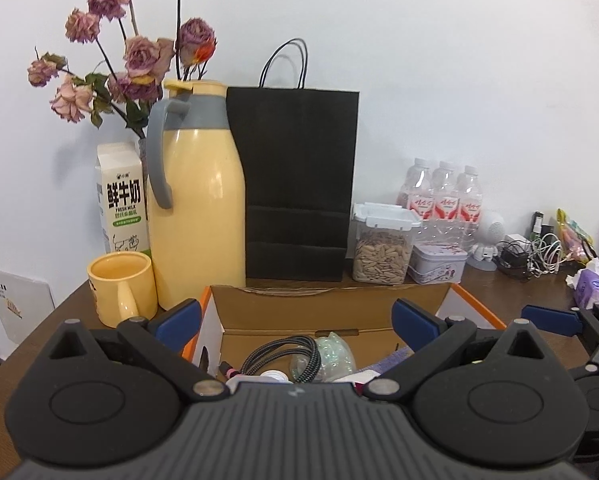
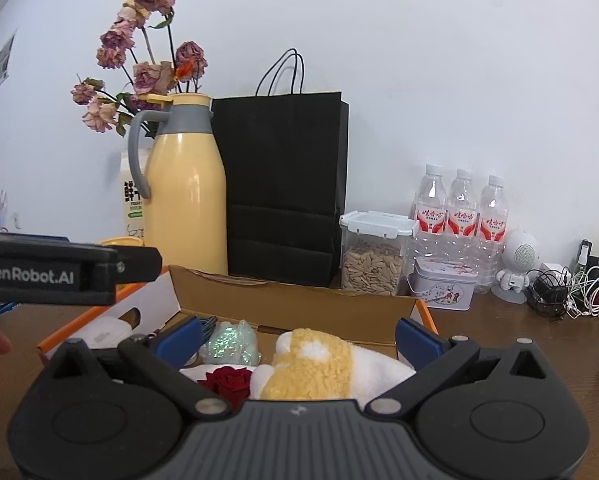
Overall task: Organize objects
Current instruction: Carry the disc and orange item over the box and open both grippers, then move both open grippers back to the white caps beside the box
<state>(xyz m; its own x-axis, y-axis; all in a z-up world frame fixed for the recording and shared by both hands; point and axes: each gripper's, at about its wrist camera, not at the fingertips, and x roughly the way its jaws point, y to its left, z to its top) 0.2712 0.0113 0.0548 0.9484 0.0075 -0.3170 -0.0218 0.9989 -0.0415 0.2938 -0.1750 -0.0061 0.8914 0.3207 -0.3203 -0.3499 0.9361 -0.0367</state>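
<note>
The open cardboard box (image 2: 295, 304) is sitting on the brown table (image 2: 499, 332), holding a braided cable (image 1: 283, 354), an iridescent crumpled wrapper (image 2: 231, 344), a red fabric rose (image 2: 229, 380) and a yellow-and-white plush toy (image 2: 315, 364). The left gripper (image 1: 297, 318) and right gripper (image 2: 299, 338) are both hovering over the box with jaws spread wide, gripping nothing. Behind the box's far edge a yellow thermos (image 1: 199, 200), black paper bag (image 1: 295, 184) and seed container (image 2: 373, 256) are crowding in, while bare tabletop is lying open on the right.
</note>
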